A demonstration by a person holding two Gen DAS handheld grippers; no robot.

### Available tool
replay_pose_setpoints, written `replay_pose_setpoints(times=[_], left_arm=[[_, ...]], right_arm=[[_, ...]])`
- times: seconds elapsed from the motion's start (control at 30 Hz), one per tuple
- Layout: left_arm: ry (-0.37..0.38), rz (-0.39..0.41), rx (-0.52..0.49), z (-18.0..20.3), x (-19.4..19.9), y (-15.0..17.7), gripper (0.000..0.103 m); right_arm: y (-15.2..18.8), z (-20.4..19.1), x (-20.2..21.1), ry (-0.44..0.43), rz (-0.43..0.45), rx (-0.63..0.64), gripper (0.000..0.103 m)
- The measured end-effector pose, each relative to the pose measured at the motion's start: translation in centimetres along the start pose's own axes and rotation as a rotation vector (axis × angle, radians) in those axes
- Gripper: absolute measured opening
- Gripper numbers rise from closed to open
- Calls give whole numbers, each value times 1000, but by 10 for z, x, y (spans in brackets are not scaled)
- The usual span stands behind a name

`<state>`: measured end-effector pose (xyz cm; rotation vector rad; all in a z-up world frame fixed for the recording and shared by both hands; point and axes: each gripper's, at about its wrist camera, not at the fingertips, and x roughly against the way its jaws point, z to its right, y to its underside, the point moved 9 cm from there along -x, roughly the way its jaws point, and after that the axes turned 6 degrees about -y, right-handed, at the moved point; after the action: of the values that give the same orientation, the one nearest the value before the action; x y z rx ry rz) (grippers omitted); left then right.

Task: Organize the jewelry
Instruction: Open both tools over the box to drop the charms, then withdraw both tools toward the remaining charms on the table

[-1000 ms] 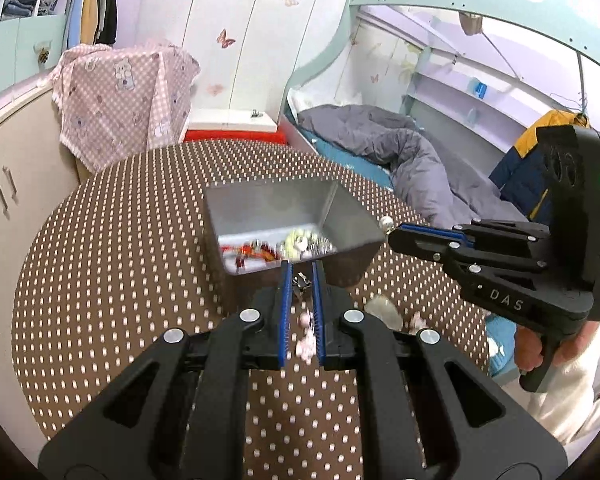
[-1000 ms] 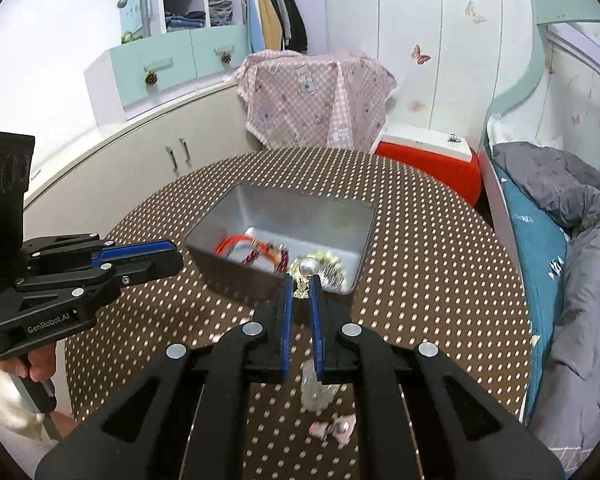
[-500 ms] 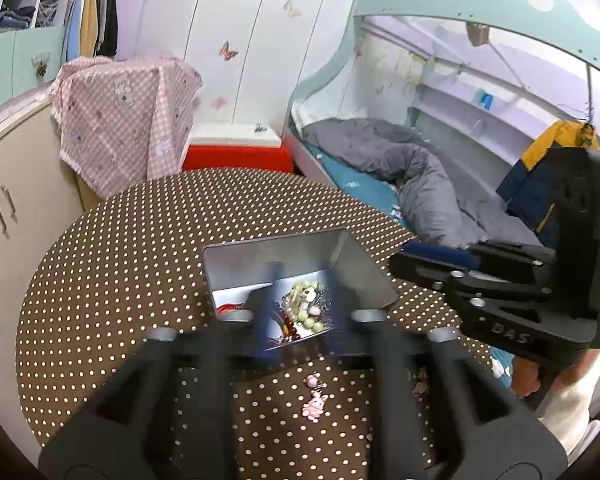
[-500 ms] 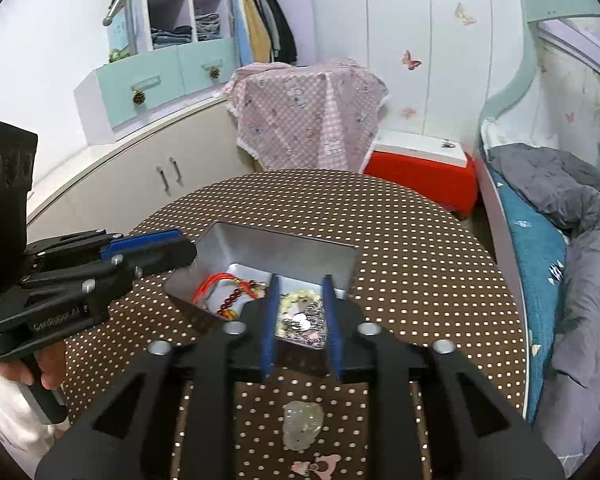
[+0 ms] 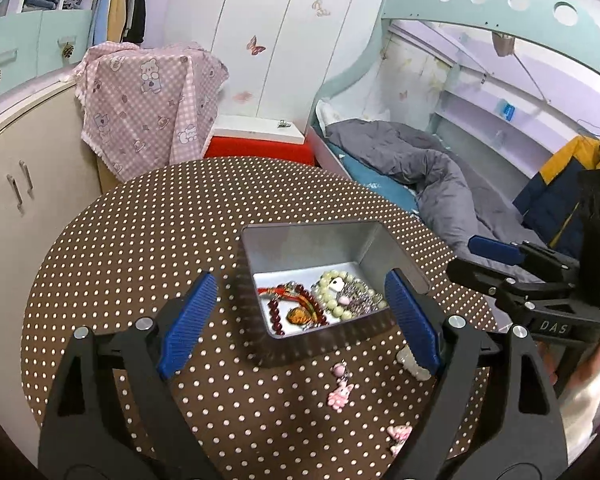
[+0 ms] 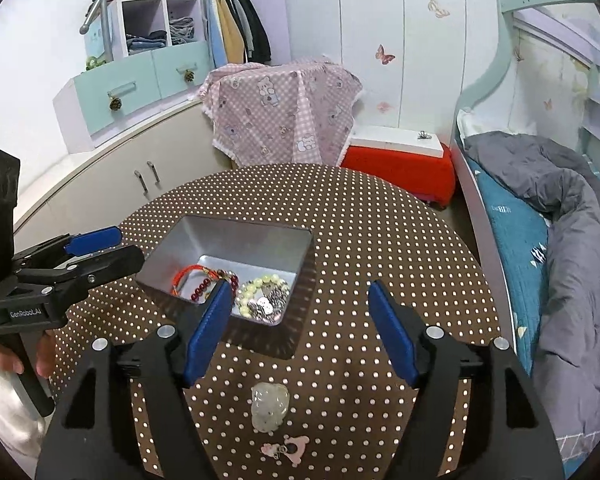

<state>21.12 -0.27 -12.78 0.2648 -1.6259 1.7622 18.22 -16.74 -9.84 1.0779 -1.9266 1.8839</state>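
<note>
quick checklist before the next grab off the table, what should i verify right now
1. Left gripper empty: ok, jaws opening, nothing between the pads.
2. Right gripper empty: ok, jaws opening, nothing held.
3. Open rectangular silver metal tin upright on the brown polka-dot round table: ok.
4. Dropped jewelry inside the tin: ok, dark red bead bracelet and pale green bead bracelet lie on its floor.
5. Loose pieces left on the table: not ok, pale translucent stone pendant and pink bunny charm lie outside the tin.
6. Pendant free to pick: ok, apart from the tin and from the pink charm nearby.
</note>
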Motion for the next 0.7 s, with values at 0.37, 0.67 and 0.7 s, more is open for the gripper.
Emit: replay_pose_setpoints(times=[0.37,0.67,0.7], left_arm=[[-27,-75,-26,1,-4,31,84],[-34,-177,-75,17,-23,67,85],[-41,-189,-84,18,-26,70,85]], right_arm=[[32,11,-7,26,-71,-30,74],[75,7,-31,43,-197,-41,77],[79,5,-33,46,-208,-34,77]])
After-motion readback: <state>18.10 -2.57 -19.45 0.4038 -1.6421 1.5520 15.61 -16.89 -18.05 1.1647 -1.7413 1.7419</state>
